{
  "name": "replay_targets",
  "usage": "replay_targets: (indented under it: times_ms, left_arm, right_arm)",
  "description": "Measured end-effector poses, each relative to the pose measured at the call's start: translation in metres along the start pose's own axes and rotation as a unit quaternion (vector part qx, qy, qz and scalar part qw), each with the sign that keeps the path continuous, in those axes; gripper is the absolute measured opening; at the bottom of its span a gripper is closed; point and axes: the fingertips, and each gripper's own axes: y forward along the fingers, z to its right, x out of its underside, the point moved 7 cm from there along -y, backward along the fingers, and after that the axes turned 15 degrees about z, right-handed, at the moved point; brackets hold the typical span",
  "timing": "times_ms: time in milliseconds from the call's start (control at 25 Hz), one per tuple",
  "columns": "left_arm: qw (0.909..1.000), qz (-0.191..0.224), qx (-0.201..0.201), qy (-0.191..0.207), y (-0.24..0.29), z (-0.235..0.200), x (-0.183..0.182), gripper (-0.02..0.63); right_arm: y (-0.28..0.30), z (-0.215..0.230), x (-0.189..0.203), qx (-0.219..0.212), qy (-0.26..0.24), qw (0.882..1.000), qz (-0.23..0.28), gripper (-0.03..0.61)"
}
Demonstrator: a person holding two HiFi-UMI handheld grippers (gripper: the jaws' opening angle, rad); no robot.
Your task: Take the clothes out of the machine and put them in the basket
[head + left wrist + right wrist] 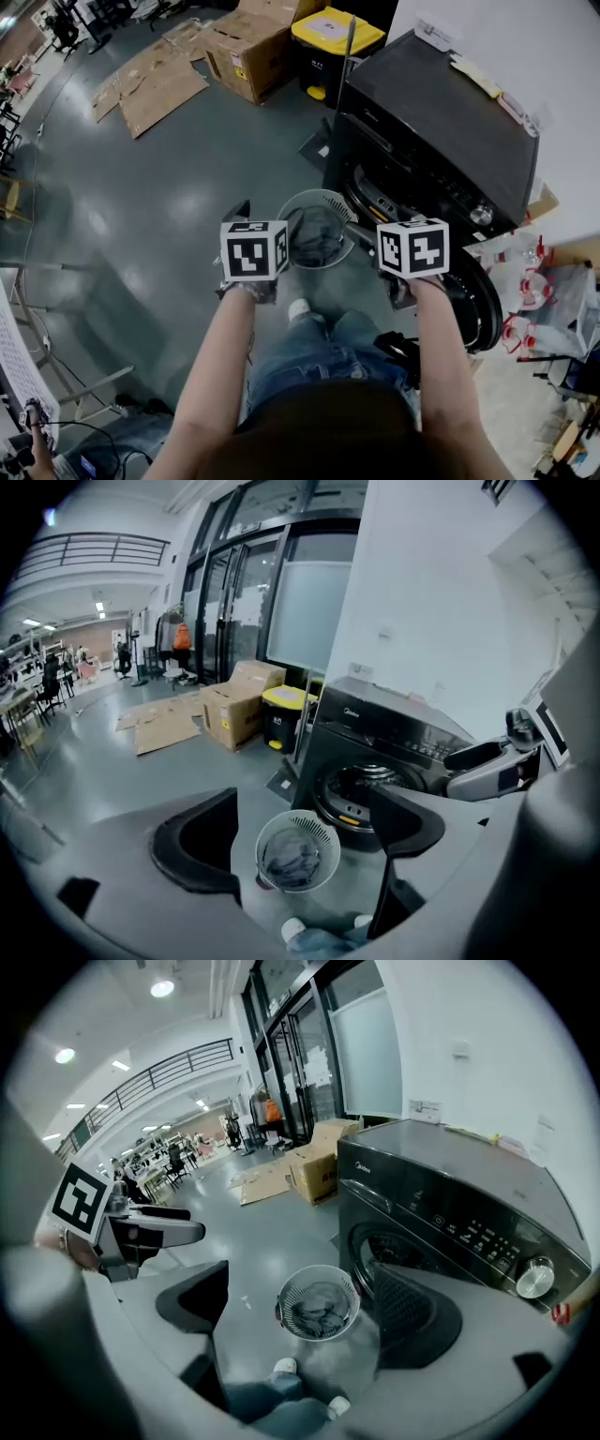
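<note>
Holds the left gripper [302, 803] with jaws spread wide and nothing between them; holds the right gripper [300, 1277] the same way, released and empty. Frames, through both gaps, the basket [322, 829] standing upright on the floor well below. Carries both grippers in the air above that basket, side by side and apart, each pointing forward and down. Shows the clothes [317, 239] as a dark crumpled heap inside the basket, below its rim. Places the basket just in front of the machine [441, 112], by its round opening [375, 204], with the door [480, 292] swung open to the person's right. Cannot tell whether any cloth lies in the drum. Finds the machine black and front-loading, with a row of buttons and a silver knob [481, 215] on its panel, its back to a white wall [469, 28]. Bears a few pale slips [473, 75] on its top. Stands with one white shoe [299, 308] just beside the basket's near side. Has, farther off on the grey floor, a cardboard box [246, 45], a yellow-lidded bin [336, 33] next to it, and flattened cardboard [150, 86] to the left.
</note>
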Motion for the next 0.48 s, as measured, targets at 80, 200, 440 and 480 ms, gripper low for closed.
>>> replay_targets:
  times_ms: [80, 200, 440, 480]
  left_arm:
    - [1.0, 0.005, -0.007, 0.004, -0.003, 0.008, -0.003, 0.425]
    - [0.9996, 0.019, -0.019, 0.006, -0.008, 0.027, -0.006, 0.425]
    - [0.9985, 0.037, -0.04, 0.008, -0.03, 0.082, -0.01, 0.425]
    - [0.9983, 0.037, -0.044, 0.008, -0.034, 0.092, -0.01, 0.425]
  right_arm:
    - [-0.004, 0.002, -0.005, -0.009, -0.006, 1.0, 0.018, 0.477]
    - [-0.016, 0.009, -0.012, -0.017, -0.029, 0.999, 0.037, 0.477]
    - [-0.067, 0.048, -0.013, -0.028, -0.05, 0.997, 0.053, 0.477]
    - [-0.076, 0.054, -0.012, -0.032, -0.05, 0.997, 0.052, 0.477]
